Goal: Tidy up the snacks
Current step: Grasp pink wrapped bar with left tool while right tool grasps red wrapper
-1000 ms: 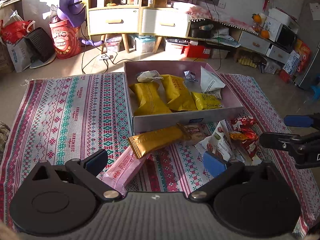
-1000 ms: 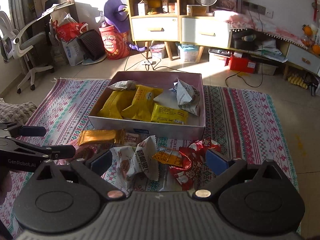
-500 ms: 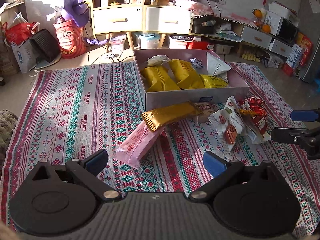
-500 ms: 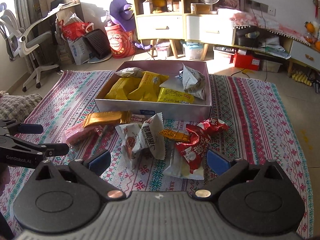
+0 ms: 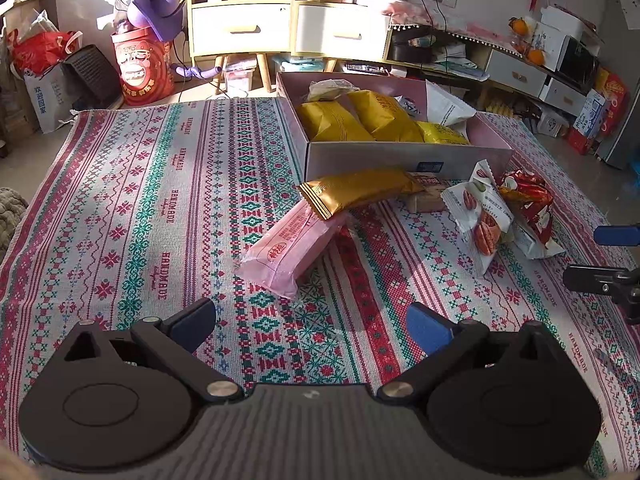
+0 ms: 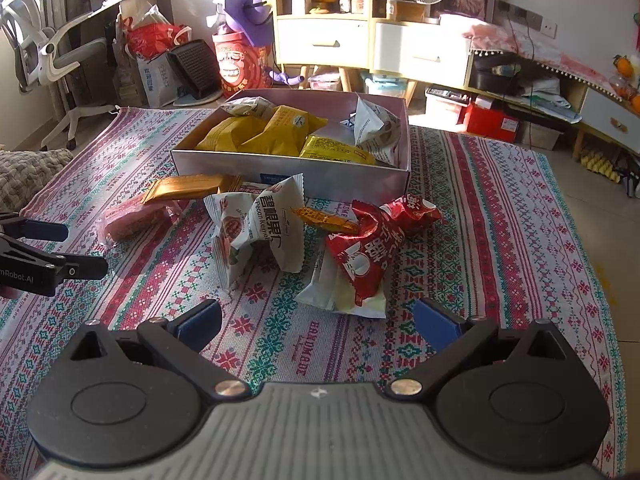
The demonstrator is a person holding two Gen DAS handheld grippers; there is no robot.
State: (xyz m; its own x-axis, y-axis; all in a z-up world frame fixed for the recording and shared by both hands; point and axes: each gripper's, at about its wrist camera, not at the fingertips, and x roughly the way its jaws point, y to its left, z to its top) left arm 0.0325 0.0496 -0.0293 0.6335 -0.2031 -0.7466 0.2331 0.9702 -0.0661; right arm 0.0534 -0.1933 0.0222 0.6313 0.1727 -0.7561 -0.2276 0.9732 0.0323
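Box (image 5: 372, 162): I count three yellow packets (image 5: 334, 122) and two white ones (image 6: 374, 120) inside; it sits on the patterned cloth (image 5: 160, 200).
Loose snacks: one gold bar (image 5: 356, 192) overlapping one pink pack (image 5: 294, 242) in front of the box; one white pecan bag (image 6: 276, 232) and one red bag (image 6: 368, 246) beside them.
My left gripper (image 5: 310, 320): fingers spread, empty, above the cloth near the pink pack.
My right gripper (image 6: 316, 320): fingers spread, empty, near the red bag.
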